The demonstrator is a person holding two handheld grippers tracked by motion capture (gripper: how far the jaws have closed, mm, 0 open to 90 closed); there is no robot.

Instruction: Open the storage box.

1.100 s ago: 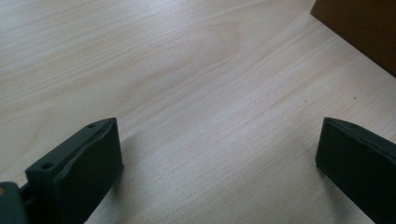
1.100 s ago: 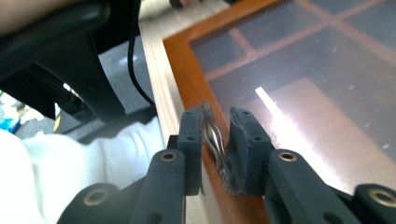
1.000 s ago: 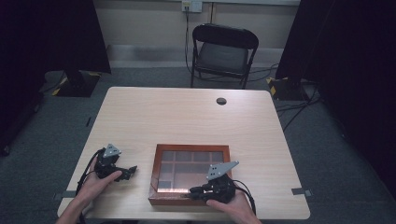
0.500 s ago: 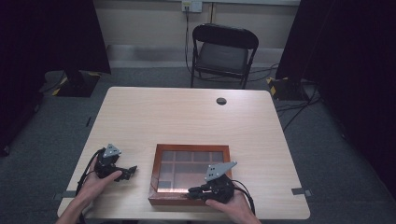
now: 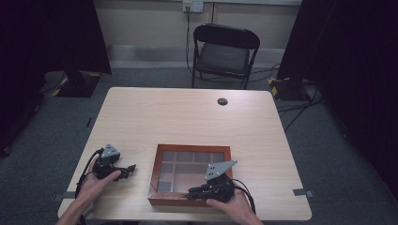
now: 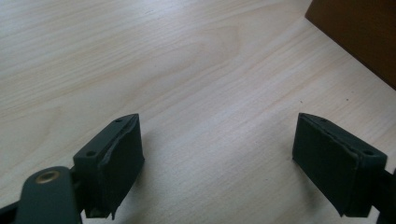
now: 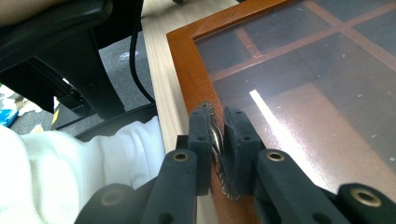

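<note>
Right tool pinched on metal latch at box near rim | lid hinges away | left tool wide open, empty, beside box on bench

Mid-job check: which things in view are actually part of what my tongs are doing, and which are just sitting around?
In play:
- wooden box with glass lid, compartments inside
- metal clasp on the box's near edge, pinched by the right tongs
- left tongs, jaws apart above bare table, beside the box

Lying about:
- folding chair behind the table
- dark round grommet near the table's far edge
</note>
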